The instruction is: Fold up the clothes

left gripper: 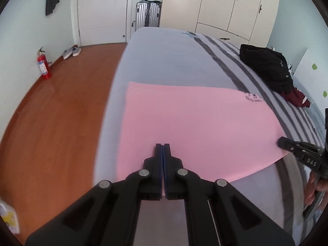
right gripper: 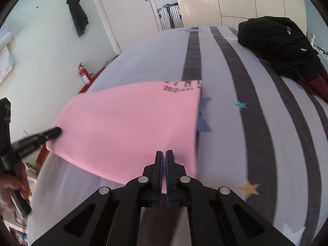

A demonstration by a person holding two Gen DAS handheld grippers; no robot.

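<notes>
A pink garment (left gripper: 194, 119) with black lettering at its far corner lies folded flat on the striped bed sheet (left gripper: 164, 57). My left gripper (left gripper: 163, 146) is shut on the pink garment's near edge, with pink cloth showing between its pads. In the right wrist view the same pink garment (right gripper: 131, 119) spreads to the left, and my right gripper (right gripper: 164, 153) is shut on its near right corner. Each gripper shows in the other's view: the right gripper (left gripper: 284, 142) at the cloth's right edge, the left gripper (right gripper: 55, 132) at its left edge. A hand holds each handle.
A heap of black clothes (left gripper: 264, 65) with a maroon piece (left gripper: 295, 97) lies at the bed's far right. Wooden floor (left gripper: 61, 112) runs along the bed's left side, with a red fire extinguisher (left gripper: 44, 66), shoes (left gripper: 71, 52) and a silver suitcase (left gripper: 147, 14) by the door.
</notes>
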